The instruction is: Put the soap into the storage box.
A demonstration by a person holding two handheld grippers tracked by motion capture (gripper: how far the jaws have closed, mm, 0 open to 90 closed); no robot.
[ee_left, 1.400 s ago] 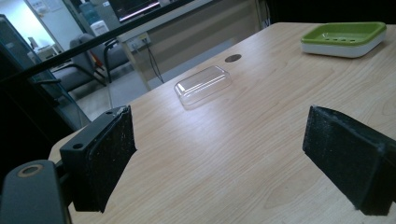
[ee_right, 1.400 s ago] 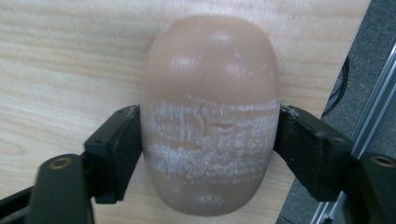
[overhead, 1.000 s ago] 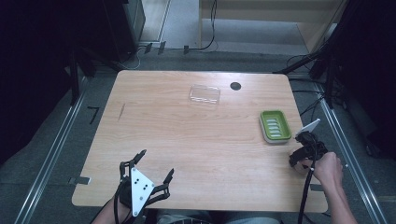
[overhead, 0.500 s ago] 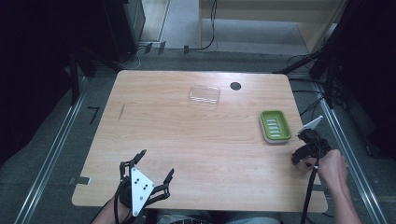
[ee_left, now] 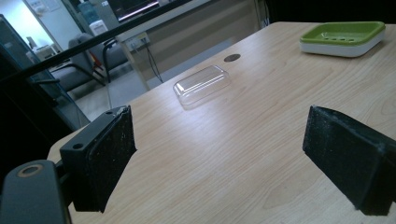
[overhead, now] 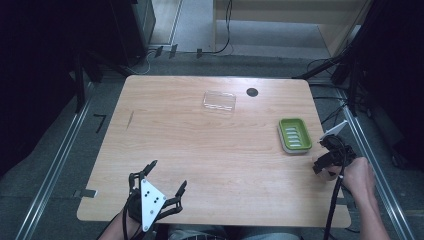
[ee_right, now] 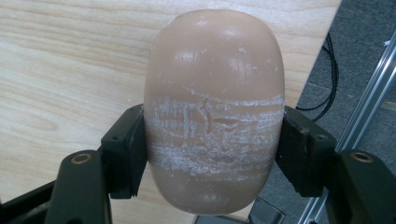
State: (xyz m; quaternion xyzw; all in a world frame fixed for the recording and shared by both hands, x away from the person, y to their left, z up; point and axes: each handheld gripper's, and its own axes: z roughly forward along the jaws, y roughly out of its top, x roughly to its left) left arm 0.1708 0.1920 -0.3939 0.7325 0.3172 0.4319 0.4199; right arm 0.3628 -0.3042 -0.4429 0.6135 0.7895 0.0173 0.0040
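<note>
A tan oval bar of soap (ee_right: 212,107), scuffed white across its middle, sits between the pads of my right gripper (ee_right: 210,154), which is shut on it above the table's right edge. In the high view that gripper (overhead: 327,162) is just below a green soap dish (overhead: 294,135) on a white base. The dish (ee_left: 343,37) appears far right in the left gripper view. A clear plastic lid (overhead: 219,101) lies near the far edge, also seen from the left gripper as the lid (ee_left: 201,85). My left gripper (overhead: 162,182) stays open near the front left edge, nothing between its jaws.
The wooden table (overhead: 200,150) has a round dark cable hole (overhead: 252,92) beside the lid. Metal rails (overhead: 55,165) run along both sides on the floor. Cables (overhead: 345,107) trail off the right edge.
My right gripper has shifted slightly with the soap near the table's right edge. The left gripper has kept still.
</note>
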